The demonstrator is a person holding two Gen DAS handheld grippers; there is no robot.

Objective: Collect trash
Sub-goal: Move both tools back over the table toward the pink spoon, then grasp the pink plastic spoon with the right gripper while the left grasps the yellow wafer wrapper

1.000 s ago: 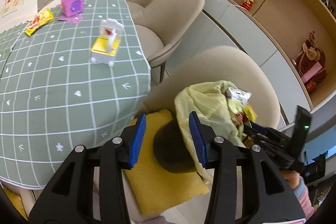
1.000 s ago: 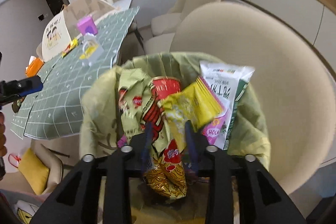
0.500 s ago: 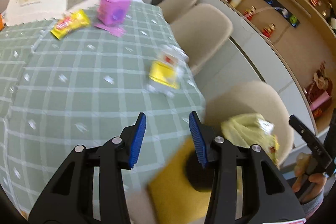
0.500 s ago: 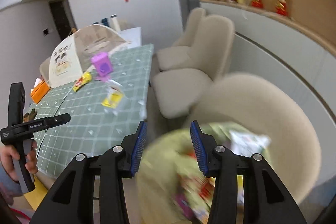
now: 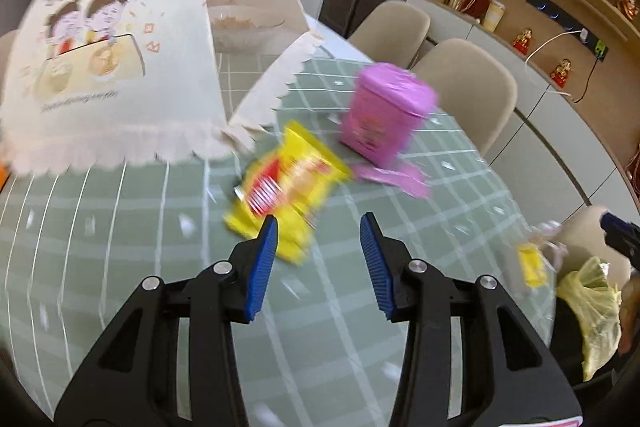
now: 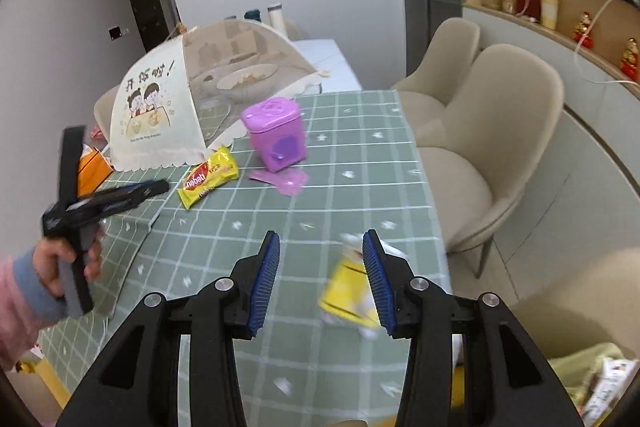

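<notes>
A yellow snack wrapper (image 5: 286, 187) lies on the green checked tablecloth (image 5: 120, 227), just beyond my open, empty left gripper (image 5: 318, 247); it also shows in the right wrist view (image 6: 208, 179). A pink flat wrapper (image 5: 394, 179) lies beside a pink box (image 5: 384, 115). A yellow-and-white carton (image 6: 352, 287) stands near the table's right edge, close to my open, empty right gripper (image 6: 320, 275). The trash bin with a yellow-green bag (image 5: 592, 311) stands on a chair, stuffed with wrappers (image 6: 600, 383). The left gripper (image 6: 108, 203) shows in the right wrist view.
A mesh food cover (image 6: 192, 103) with a cartoon print stands over dishes at the table's far side. Beige chairs (image 6: 492, 131) line the right of the table. An orange box (image 6: 94, 167) sits at the left. Shelves with ornaments (image 5: 560, 39) run along the wall.
Both grippers have swung away from the trash bin toward the table. The right gripper, earlier among the wrappers in the bin, is now open and empty. The left now faces the yellow wrapper.
</notes>
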